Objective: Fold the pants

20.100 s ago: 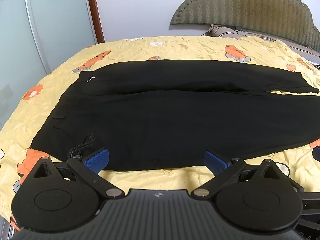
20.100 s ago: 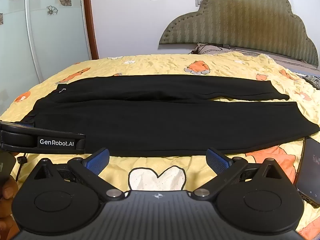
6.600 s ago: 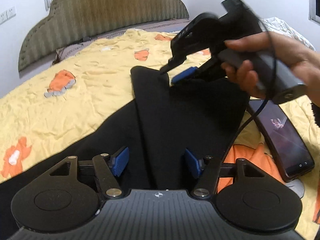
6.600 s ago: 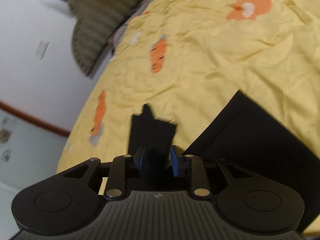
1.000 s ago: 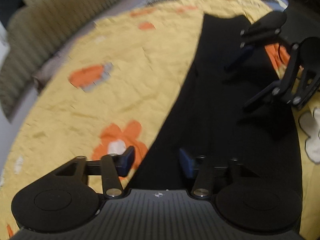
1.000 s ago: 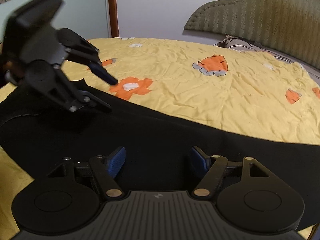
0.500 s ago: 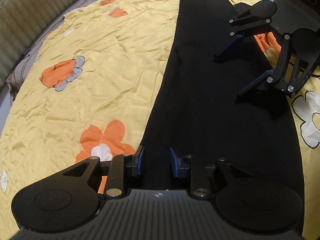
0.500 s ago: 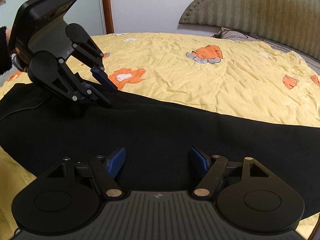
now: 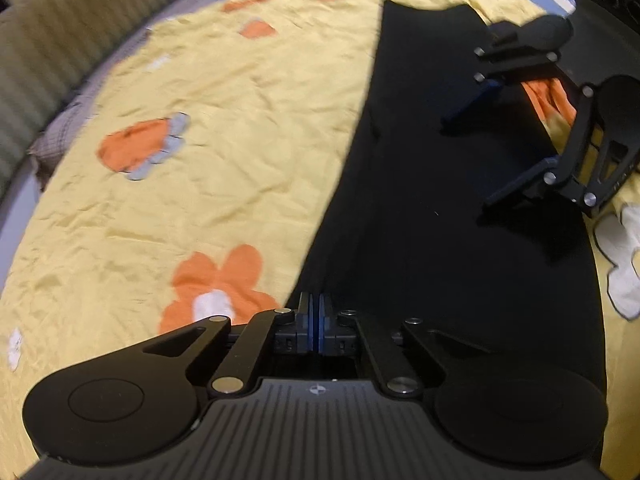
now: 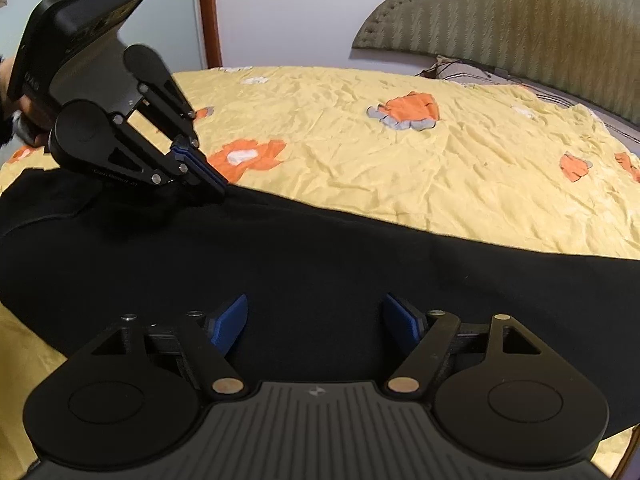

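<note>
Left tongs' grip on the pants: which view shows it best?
The right wrist view: the left tongs appear side-on, pads together at the far edge of the black pants. The left wrist view shows the closed pads head-on, but blurred, with the pinched fabric barely visible.

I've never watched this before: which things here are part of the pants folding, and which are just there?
In the job: pants, left gripper, right gripper.
Just there: bedspread, headboard, pillow.
</note>
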`<control>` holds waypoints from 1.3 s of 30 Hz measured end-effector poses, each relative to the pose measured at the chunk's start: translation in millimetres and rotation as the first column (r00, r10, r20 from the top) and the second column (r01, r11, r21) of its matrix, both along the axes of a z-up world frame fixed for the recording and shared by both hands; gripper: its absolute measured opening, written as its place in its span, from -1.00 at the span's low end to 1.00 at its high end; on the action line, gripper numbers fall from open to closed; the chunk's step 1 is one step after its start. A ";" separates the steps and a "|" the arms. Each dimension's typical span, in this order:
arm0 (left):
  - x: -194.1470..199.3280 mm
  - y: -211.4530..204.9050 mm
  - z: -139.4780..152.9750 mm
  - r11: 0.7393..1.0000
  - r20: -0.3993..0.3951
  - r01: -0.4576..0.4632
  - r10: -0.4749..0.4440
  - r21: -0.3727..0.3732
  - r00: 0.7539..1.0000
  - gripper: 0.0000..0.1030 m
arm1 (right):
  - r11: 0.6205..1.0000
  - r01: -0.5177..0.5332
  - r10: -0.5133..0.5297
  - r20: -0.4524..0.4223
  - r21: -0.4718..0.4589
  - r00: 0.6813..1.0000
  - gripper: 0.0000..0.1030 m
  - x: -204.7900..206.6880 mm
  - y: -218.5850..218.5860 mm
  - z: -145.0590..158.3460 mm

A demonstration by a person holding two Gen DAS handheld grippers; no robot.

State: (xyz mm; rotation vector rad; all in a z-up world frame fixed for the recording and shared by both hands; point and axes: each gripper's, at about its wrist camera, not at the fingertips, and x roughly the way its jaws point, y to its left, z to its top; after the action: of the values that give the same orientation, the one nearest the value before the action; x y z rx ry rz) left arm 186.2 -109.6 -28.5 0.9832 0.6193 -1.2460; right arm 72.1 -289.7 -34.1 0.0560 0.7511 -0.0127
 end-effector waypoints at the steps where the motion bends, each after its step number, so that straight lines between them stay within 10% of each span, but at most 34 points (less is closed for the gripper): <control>1: 1.0 2.3 0.8 1.000 0.000 -0.012 0.012 -0.018 1.000 -0.92 | 1.000 0.003 -0.003 0.008 0.002 1.000 0.46 0.3 -1.2 1.9; 13: 21.9 10.9 2.8 0.969 0.004 -0.212 0.214 -0.127 0.977 -0.95 | 0.993 0.106 -0.104 -0.052 0.046 0.993 0.46 51.4 -31.8 -3.6; 16: 12.6 12.4 10.3 0.967 -0.037 -0.203 0.200 -0.152 0.979 -0.87 | 0.977 0.211 -0.211 -0.001 -0.027 0.977 0.51 40.7 -34.6 4.1; 23: -27.3 -18.0 20.3 0.980 -0.064 -0.091 0.081 -0.179 0.995 -0.16 | 0.997 0.073 -0.075 -0.060 -0.036 0.995 0.51 45.3 -34.5 6.5; 29: -37.6 -47.2 4.0 0.985 -0.021 -0.040 0.037 -0.170 0.999 -0.13 | 0.921 0.340 -0.328 0.093 -0.191 0.940 0.82 43.0 -42.1 9.6; 36: -40.0 -66.6 -10.9 0.992 -0.024 0.022 -0.026 -0.122 0.999 -0.13 | 0.997 0.060 -0.059 -0.014 0.041 0.998 0.79 26.9 -39.1 11.2; 39: -36.2 -74.8 -17.7 0.995 -0.030 0.040 -0.043 -0.091 0.999 -0.17 | 0.993 0.110 -0.112 -0.059 -0.038 0.992 0.81 38.3 -36.8 -0.9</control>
State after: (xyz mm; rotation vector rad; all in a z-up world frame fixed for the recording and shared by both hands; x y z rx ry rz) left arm 150.0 -184.5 -46.2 0.9061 0.5647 -1.3170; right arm 110.4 -326.5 -35.0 0.0645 0.8084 -0.1338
